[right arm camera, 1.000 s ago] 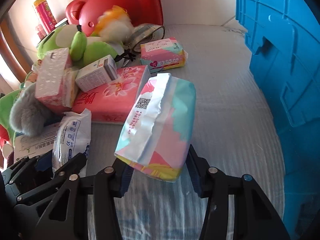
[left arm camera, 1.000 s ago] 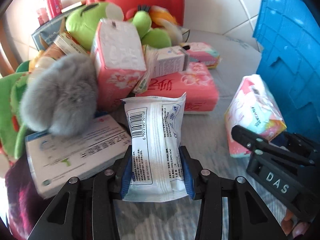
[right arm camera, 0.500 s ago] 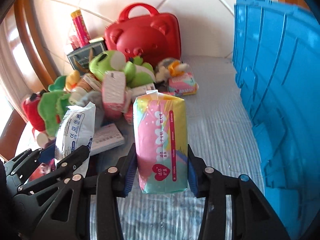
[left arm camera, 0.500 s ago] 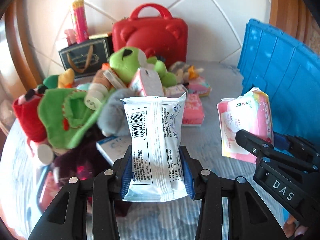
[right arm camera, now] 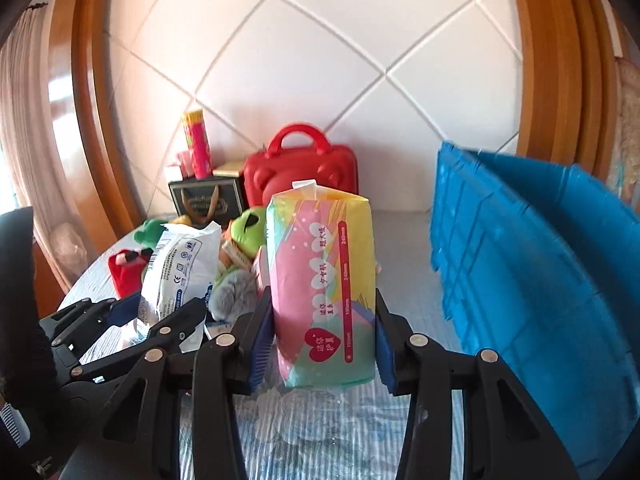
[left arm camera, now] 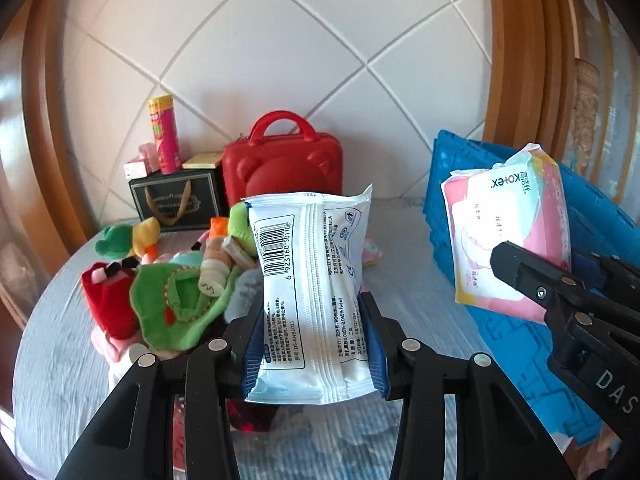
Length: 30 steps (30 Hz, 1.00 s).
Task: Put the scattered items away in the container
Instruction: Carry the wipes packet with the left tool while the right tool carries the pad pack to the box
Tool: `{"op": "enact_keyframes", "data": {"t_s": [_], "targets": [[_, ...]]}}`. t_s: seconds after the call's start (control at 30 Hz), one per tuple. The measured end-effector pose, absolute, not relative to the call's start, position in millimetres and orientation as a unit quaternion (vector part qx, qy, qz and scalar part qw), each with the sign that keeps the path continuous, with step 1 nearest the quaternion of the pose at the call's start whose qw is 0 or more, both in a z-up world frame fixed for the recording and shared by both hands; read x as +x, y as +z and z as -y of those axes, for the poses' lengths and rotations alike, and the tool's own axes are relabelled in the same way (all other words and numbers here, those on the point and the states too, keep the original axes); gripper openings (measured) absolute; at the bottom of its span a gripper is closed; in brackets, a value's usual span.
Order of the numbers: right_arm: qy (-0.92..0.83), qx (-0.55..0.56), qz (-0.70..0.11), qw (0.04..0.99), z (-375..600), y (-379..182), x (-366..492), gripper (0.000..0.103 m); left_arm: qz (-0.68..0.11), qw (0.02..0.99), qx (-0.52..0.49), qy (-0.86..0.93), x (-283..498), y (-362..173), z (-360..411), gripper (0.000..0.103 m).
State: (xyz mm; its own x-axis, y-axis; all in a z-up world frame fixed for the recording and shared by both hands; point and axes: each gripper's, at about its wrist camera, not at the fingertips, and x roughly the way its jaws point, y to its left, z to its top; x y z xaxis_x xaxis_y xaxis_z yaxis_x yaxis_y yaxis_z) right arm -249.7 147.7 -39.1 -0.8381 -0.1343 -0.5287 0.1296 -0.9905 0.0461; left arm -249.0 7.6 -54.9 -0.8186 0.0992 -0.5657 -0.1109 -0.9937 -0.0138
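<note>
White plastic wipes packet stands upright, clamped between the left gripper's blue pads. The right gripper pinches a pink-and-yellow pad pack the same way. Both are held above the grey bedcover, with the blue crate to the right and the toy pile at far left.

red bear-faced case | black gift bag beside it | tiled wall behind
</note>
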Motion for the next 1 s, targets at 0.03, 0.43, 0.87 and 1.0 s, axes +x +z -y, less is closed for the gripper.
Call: {"op": "enact_keyframes", "data": {"t_s": [0.03,0.43,0.87,1.0], "targets": [[-0.960,0.270,0.003,0.067,-149.8,-32.9,-245.4,0.043,-0.010,0.059,-0.290,0.955,-245.5,-49.3,-11.8,0.042],[-0.981,0.190,-0.006,0.033,-238.8,31.4,-181.0,0.043,-0.018,0.097,-0.226,0.969,-205.5,7.3,-125.7,0.042],[-0.986,0.162,0.010,-0.049,-424.3,36.2,-127.3,0.043,-0.043,0.149,-0.239,0.959,-159.9,27.2,-309.5,0.042],[-0.983,0.171,0.012,-0.060,-457.5,25.5,-126.8,0.043,-0.054,0.154,-0.264,0.951,-156.8,22.0,-345.8,0.042]]}}
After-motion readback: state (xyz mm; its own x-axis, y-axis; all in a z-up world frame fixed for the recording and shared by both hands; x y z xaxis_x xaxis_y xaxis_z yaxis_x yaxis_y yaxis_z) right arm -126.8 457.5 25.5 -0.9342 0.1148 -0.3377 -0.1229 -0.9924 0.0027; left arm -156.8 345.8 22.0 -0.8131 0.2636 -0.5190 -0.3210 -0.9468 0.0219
